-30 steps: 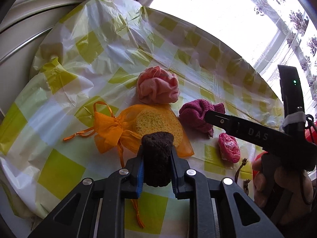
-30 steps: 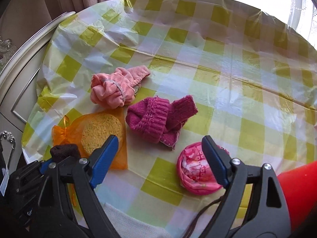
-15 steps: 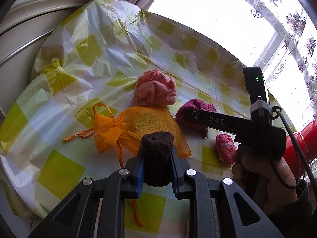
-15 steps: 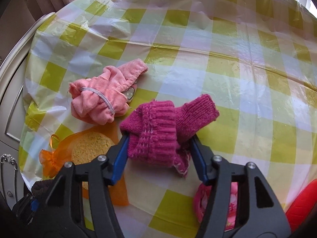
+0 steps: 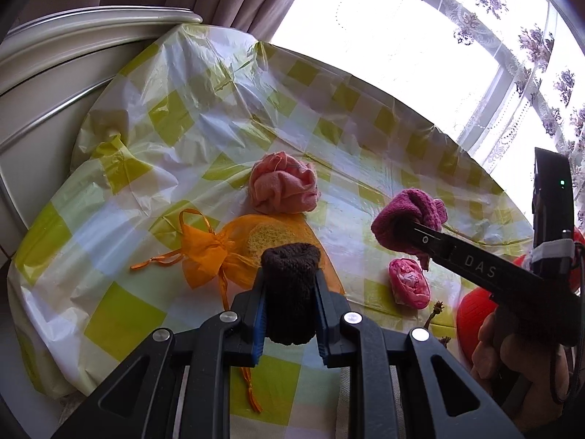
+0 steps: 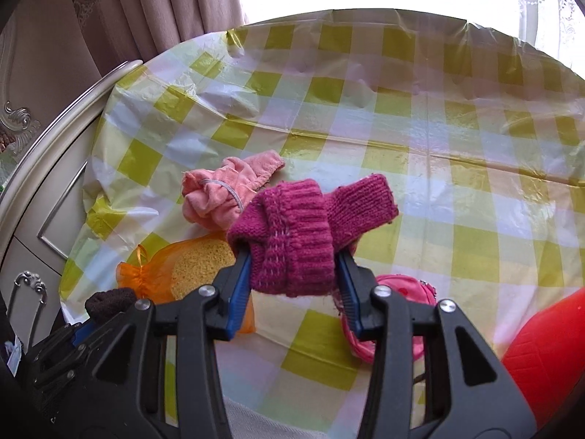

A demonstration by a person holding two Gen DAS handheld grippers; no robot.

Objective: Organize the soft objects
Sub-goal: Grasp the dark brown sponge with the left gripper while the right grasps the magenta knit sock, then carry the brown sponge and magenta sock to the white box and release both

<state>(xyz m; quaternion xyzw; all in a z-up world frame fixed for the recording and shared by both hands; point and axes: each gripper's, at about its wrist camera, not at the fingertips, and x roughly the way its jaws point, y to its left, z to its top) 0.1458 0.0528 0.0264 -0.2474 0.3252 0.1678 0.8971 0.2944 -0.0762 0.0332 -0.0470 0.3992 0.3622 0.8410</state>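
Right wrist view: right gripper [image 6: 292, 285] jaws, just closing, clench the magenta knit [image 6: 307, 234]. Left gripper [image 5: 289, 314] grasps the brown roll [image 5: 290, 292]. Pink cloth [image 5: 283, 188], orange pouch [image 5: 234, 252] and pink bundle [image 5: 409, 281] remain unsorted on the bench [image 6: 457, 190].

home: floral curtain [image 5: 519, 36], checked tablecloth [image 6: 420, 117]

My left gripper [image 5: 289, 314]: black frame, blue pads, silver screws behind fingers. My right gripper [image 6: 294, 285]: same, "DAS" lettering, green LED, black cable.

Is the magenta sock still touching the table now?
Apart. The left wrist view shows the right gripper holding the magenta sock above the tablecloth.
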